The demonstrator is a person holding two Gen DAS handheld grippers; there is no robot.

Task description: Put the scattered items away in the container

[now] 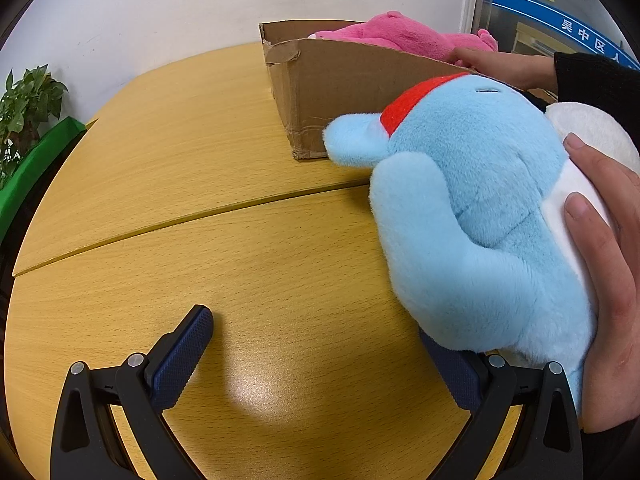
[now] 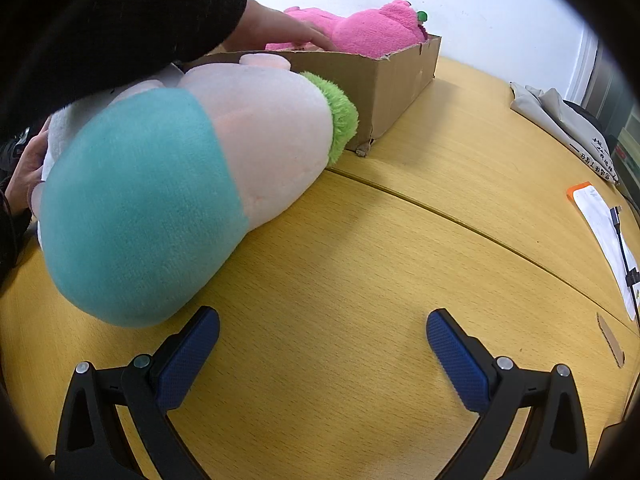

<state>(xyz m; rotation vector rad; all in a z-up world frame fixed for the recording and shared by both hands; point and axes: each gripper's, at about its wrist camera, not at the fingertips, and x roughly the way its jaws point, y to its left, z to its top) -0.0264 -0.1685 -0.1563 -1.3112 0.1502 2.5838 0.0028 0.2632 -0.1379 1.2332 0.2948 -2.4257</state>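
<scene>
A cardboard box [image 1: 344, 92] stands on the wooden table and holds a pink plush toy [image 1: 404, 36]; both show in the right wrist view too, the box [image 2: 392, 84] and the pink plush [image 2: 368, 32]. A light blue plush with a red band [image 1: 472, 216] lies at the right, held by a bare hand [image 1: 608, 272]; it covers my left gripper's right fingertip. My left gripper [image 1: 324, 340] is open and empty. A teal, pale pink and green plush [image 2: 180, 176] lies left of my right gripper [image 2: 324, 340], which is open and empty. Another hand [image 2: 280, 28] reaches into the box.
A potted plant [image 1: 28, 108] and a green surface stand beyond the table's left edge. A folded grey cloth [image 2: 560, 124], a white pouch with an orange edge [image 2: 600, 224] and a cable [image 2: 624, 244] lie at the table's right side.
</scene>
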